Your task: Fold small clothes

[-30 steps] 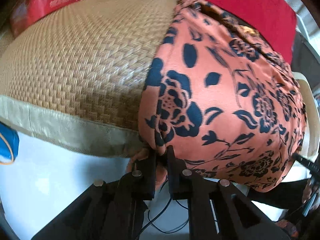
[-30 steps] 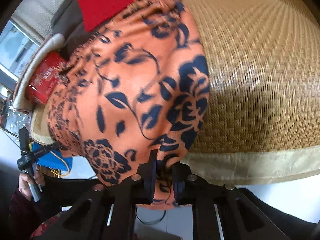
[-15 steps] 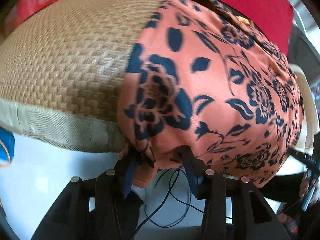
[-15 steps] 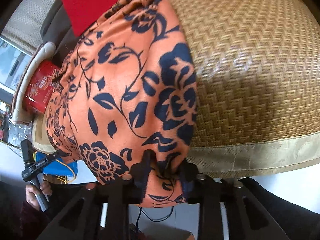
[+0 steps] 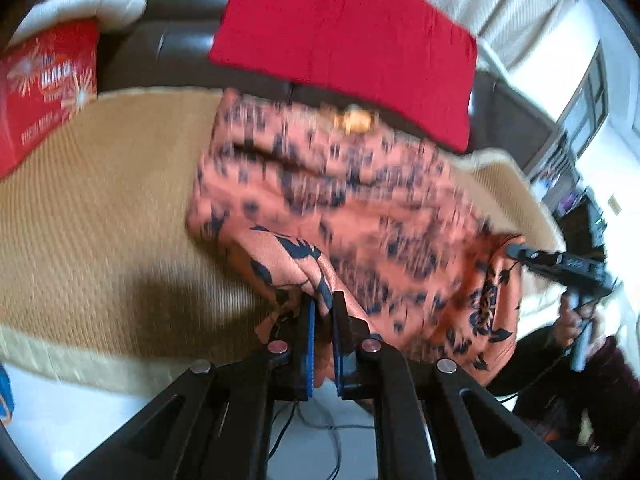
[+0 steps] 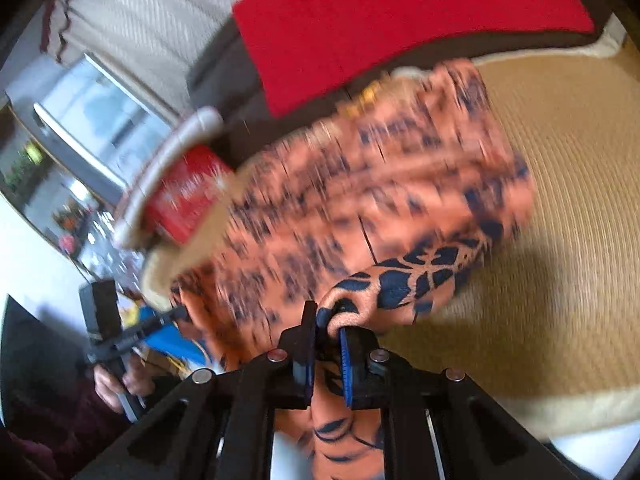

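An orange garment with dark blue flowers (image 5: 360,208) lies on a woven straw mat (image 5: 88,208); it also shows, blurred, in the right wrist view (image 6: 360,200). My left gripper (image 5: 323,308) is shut on the garment's near left edge and holds it raised above the mat. My right gripper (image 6: 326,320) is shut on the near right edge, also raised over the mat (image 6: 560,240). The cloth hangs between the two grippers. The right gripper also shows at the right of the left wrist view (image 5: 516,250).
A red cushion (image 5: 344,40) leans on the dark sofa back behind the mat. A red box (image 5: 44,92) stands at the mat's far left. White floor with cables (image 5: 320,428) lies below the mat's front edge.
Both grippers opened briefly, then shut again on the garment's near edge and lifted it up and away from the front edge. The views now tilt up and are motion-blurred.
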Demonstrator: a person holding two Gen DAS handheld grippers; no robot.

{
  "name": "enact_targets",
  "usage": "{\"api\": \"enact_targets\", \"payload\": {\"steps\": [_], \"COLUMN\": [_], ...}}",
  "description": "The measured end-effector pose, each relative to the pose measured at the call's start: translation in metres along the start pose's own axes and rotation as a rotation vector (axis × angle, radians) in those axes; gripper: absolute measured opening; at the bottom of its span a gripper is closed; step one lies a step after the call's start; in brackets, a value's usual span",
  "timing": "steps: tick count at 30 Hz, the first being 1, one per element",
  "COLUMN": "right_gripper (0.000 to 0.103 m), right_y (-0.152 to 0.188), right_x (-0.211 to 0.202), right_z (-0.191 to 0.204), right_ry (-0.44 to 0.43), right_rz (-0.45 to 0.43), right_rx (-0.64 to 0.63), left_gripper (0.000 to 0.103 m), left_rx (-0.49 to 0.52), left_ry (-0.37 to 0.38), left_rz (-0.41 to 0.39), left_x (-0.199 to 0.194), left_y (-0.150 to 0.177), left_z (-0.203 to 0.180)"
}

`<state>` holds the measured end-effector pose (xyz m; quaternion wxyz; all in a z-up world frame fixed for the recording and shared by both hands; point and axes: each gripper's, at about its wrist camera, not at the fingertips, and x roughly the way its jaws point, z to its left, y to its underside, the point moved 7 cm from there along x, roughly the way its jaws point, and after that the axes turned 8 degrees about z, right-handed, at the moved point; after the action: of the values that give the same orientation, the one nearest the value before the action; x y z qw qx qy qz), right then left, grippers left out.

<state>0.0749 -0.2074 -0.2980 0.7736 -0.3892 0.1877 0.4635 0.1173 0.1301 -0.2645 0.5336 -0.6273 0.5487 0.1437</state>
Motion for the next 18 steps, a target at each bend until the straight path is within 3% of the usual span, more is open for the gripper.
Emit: {"api": "enact_targets", "payload": {"steps": [6,10,15,18], "right_gripper": [0.011,0.011,0.011,0.011], "right_y": [-0.087,-0.147,-0.199,-0.215], "right_x": [-0.013,-0.001,0.021,0.046], "right_z": [-0.022,-0.056,-0.115,-0.137], "right_ry": [-0.042,-0.051,-0.069,-0.062], "right_rz": [-0.162,-0.245,-0.299,-0.276], "right_rx": [0.111,0.23,0.384,0.435], "left_gripper": [0.004,0.002,0.002,0.002], "left_rx": [-0.093,-0.176,-0.211,-0.199], "left_ry": [-0.001,-0.037,-0.107,-0.135], "left_rz": [-0.147,-0.195,-0.141,-0.12], "left_x": [-0.019,0.0,0.062,0.072], "left_y": [-0.079,-0.136,-0.191,-0.196], "left_z": [0.026,0.058,0.084,0.085]}}
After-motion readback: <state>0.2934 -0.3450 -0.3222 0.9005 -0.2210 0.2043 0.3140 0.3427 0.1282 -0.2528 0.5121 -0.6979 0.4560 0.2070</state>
